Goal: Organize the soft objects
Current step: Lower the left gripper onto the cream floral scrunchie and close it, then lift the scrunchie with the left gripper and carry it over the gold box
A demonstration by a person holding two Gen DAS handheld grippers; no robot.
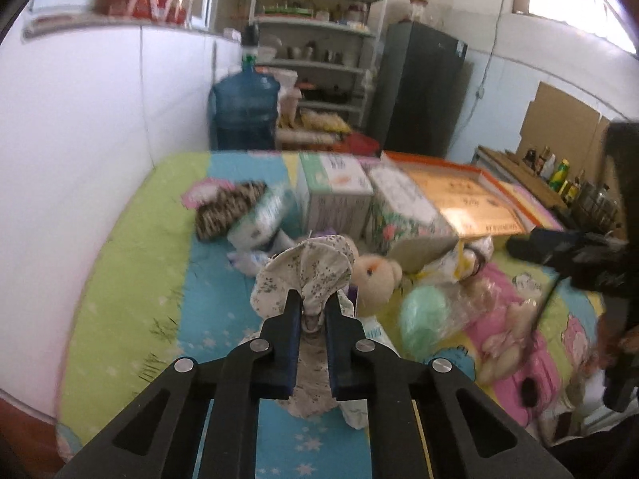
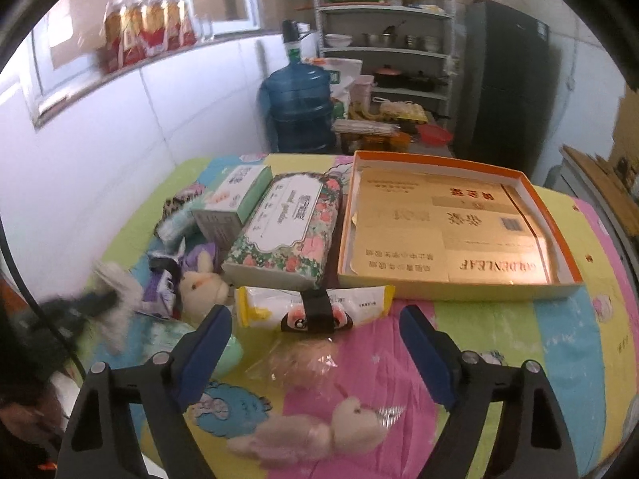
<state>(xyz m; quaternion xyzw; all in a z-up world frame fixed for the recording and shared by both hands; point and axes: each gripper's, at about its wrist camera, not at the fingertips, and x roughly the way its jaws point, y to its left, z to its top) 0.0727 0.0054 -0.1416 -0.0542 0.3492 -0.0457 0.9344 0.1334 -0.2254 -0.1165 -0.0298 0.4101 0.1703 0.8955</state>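
Left hand-held gripper (image 1: 312,311) is pinched tight on the white floral-print cloth (image 1: 307,275), lifted above the bench (image 1: 120,279); light, floppy, best bunched mid-fold; right hand-held gripper (image 2: 315,329) gapes wide, empty, over the pink plush rabbit (image 2: 319,431).

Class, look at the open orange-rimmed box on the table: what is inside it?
Inside the orange-rimmed box lie flat gold printed card sheets covering its floor. No soft object shows inside. Anything beneath the sheets is hidden.
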